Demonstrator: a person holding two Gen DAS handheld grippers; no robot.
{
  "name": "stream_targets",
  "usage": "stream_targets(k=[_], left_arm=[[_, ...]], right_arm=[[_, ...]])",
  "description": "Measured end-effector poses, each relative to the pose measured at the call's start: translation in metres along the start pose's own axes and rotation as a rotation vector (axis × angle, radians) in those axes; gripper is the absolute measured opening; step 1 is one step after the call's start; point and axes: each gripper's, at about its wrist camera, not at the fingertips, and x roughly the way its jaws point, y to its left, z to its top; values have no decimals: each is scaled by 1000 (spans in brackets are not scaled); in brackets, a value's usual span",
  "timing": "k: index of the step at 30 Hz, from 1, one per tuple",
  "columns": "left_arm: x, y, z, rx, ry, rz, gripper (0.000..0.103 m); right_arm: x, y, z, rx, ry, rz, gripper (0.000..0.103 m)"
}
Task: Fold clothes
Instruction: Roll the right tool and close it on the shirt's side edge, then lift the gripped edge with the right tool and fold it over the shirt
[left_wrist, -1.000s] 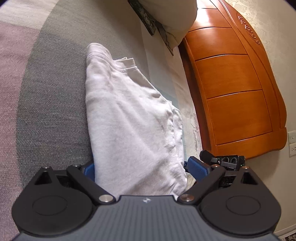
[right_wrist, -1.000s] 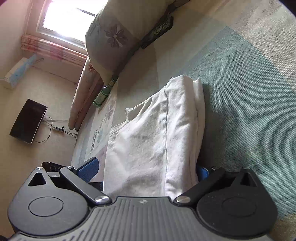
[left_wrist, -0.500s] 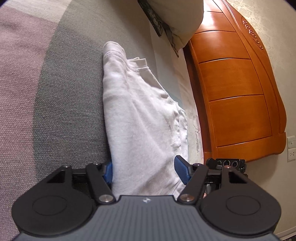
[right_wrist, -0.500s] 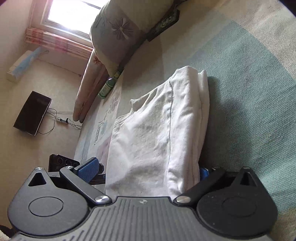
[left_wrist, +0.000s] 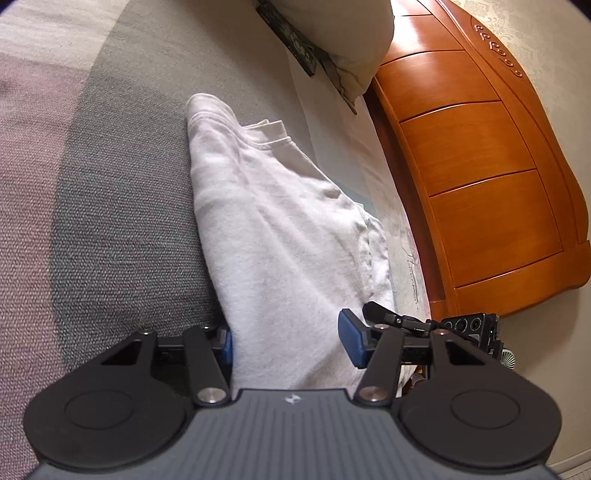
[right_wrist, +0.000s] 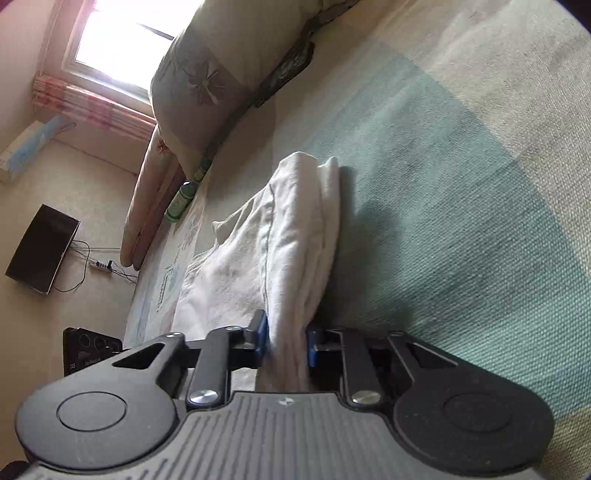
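Observation:
A white folded garment (left_wrist: 280, 236) lies on the striped bedcover (left_wrist: 110, 206); its collar end is far from me. My left gripper (left_wrist: 288, 343) has its blue pads on either side of the near hem, with the cloth between them and a gap at the right pad. In the right wrist view the same garment (right_wrist: 280, 251) runs away from me, and my right gripper (right_wrist: 284, 339) is shut on its bunched near edge. The other gripper shows at the edge of each view (left_wrist: 465, 328).
A wooden headboard (left_wrist: 480, 177) stands at the right of the left wrist view, with a pillow (left_wrist: 340, 40) at the top. In the right wrist view a floral pillow (right_wrist: 221, 74), a green bottle (right_wrist: 181, 199) and the floor with a black device (right_wrist: 40, 247) lie to the left.
My right gripper has closed from wide open onto the garment's edge, bunching it. My left gripper's jaws have narrowed around the hem.

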Motion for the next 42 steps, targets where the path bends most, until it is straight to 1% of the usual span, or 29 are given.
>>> stream_targets(k=[1, 3, 5, 7, 9, 12, 14, 18, 22, 25, 28, 35, 42], left_arm=[[1, 0, 1, -5, -7, 21, 36], [1, 3, 2, -34, -16, 49, 28], [1, 0, 3, -48, -24, 63, 24], [2, -8, 5, -21, -30, 96, 20], [4, -18, 8, 5, -31, 130, 19], [4, -29, 10, 36, -34, 155, 18], [-3, -32, -1, 54, -40, 151, 16], [-7, -32, -9, 73, -52, 132, 15], [-13, -39, -17, 102, -64, 120, 13], [-24, -38, -25, 134, -77, 111, 13], [-32, -39, -24, 151, -87, 90, 13], [-6, -72, -13, 195, -70, 63, 13], [41, -102, -4, 226, -24, 33, 13]], right_arm=[[0, 1, -1, -8, -3, -6, 17], [1, 7, -3, -25, -13, -36, 17], [1, 12, -7, -36, -28, -66, 17], [1, 20, -11, -68, -51, -99, 17], [1, 31, -16, -123, -73, -138, 19], [1, 48, -22, -220, -90, -193, 19], [-1, 56, -23, -251, -96, -201, 19], [-7, 73, -19, -304, -106, -212, 19], [-14, 82, -18, -331, -128, -224, 19], [-21, 87, -15, -346, -151, -223, 19], [-30, 88, -10, -358, -167, -230, 18], [-50, 85, 4, -383, -201, -293, 19], [-73, 70, 19, -399, -237, -376, 18]])
